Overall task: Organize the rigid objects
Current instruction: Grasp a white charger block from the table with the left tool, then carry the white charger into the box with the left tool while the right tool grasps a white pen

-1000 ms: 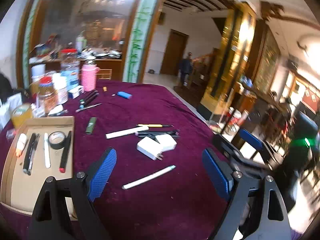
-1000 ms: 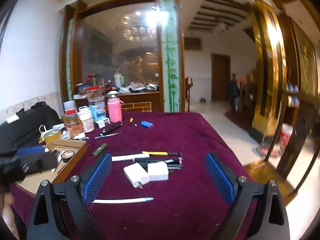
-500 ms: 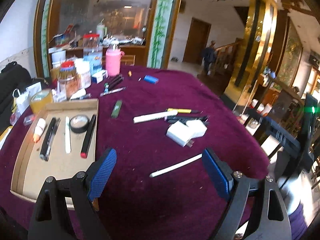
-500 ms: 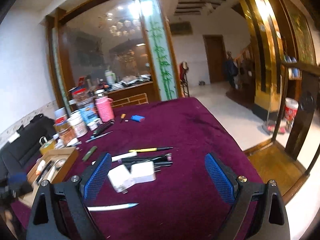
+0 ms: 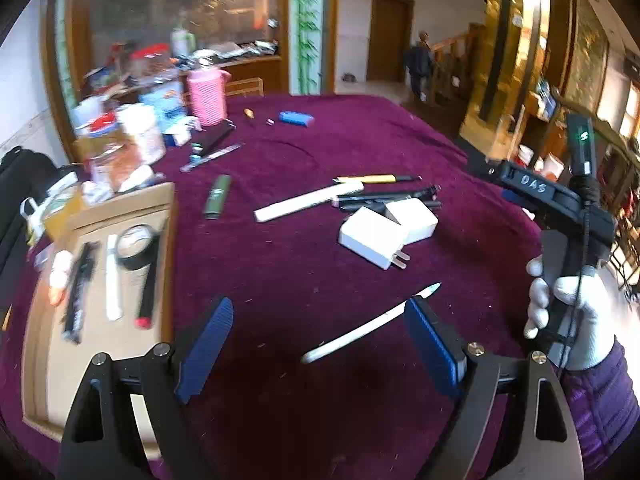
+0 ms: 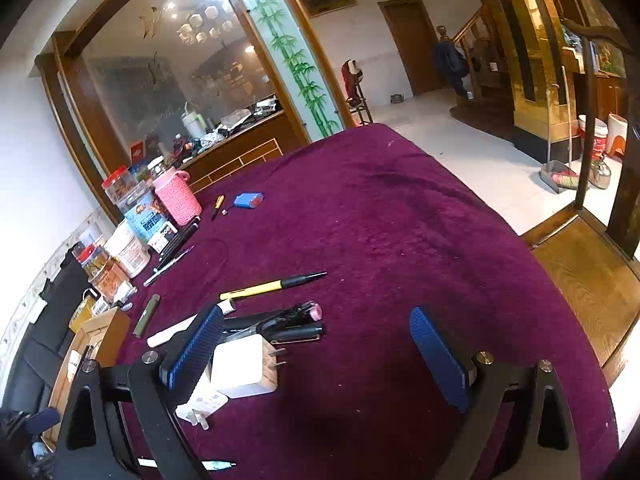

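My left gripper (image 5: 318,346) is open above the purple tablecloth, with a white pen (image 5: 370,326) lying between its blue pads. Two white chargers (image 5: 386,228) lie beyond it, next to a white stick (image 5: 308,201), a yellow pen (image 5: 374,178) and black pens (image 5: 386,198). A cardboard tray (image 5: 36,360) at the left holds pens, a marker and a tape roll (image 5: 138,242). My right gripper (image 6: 316,354) is open; its left pad (image 6: 194,344) is beside the chargers (image 6: 242,366). The yellow pen (image 6: 272,285) lies ahead of it.
Jars and a pink bottle (image 5: 206,96) crowd the table's far left. A green lighter (image 5: 218,195) and a blue case (image 5: 296,118) lie on the cloth. The right gripper's body and my gloved hand (image 5: 560,292) show at the right. The table edge (image 6: 560,272) drops to a wooden chair.
My left gripper has swung left and down over the white pen. My right gripper has moved forward and tilted, bringing the chargers close to its left pad.
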A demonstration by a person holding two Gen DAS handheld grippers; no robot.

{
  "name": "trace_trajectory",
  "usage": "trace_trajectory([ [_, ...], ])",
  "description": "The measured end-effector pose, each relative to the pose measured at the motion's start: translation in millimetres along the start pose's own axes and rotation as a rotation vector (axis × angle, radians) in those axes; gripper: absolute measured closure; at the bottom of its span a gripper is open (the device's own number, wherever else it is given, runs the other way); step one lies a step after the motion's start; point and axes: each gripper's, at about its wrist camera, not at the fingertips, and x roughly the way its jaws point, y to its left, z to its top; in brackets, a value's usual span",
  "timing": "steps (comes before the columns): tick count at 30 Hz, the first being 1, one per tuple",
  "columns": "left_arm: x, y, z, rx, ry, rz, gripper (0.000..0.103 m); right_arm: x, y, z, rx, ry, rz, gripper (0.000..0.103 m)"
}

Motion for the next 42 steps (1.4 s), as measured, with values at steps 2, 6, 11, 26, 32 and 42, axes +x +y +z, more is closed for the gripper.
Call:
trace_trajectory([
  [2, 17.2, -8.6, 6.9, 0.019, 0.017, -0.023, 0.016, 5.3, -5.4, 0.1, 0.024, 0.024, 0.01, 0.007],
  [6, 56.1, -25.6, 25.1, 0.052, 0.022, -0.028, 0.016, 12.3, -7.3, -2.0, 0.042, 0.061, 0.014, 0.007],
  [11, 105.2, -34.8, 41.9, 0.065, 0.069, -0.005, 0.017, 13.7, -7.1, -1.5, 0.035, 0.068, 0.015, 0.007],
  [26, 113.4, -43.2, 37.6, 0.136, 0.111, -0.082, 0.033, 27.0, -5.1, -4.1, 0.012, 0.117, -0.024, 0.007],
  [32, 78.1, -19.7, 29.7, 0.043, 0.08, -0.106, 0.033, 31.2, -6.4, -5.6, 0.009, 0.133, -0.038, 0.007],
  [42, -29.5, 41.1, 8.2, -0.069, -0.082, -0.082, 0.033, 38.6, -18.0, -7.0, 0.067, 0.169, -0.036, 0.007],
])
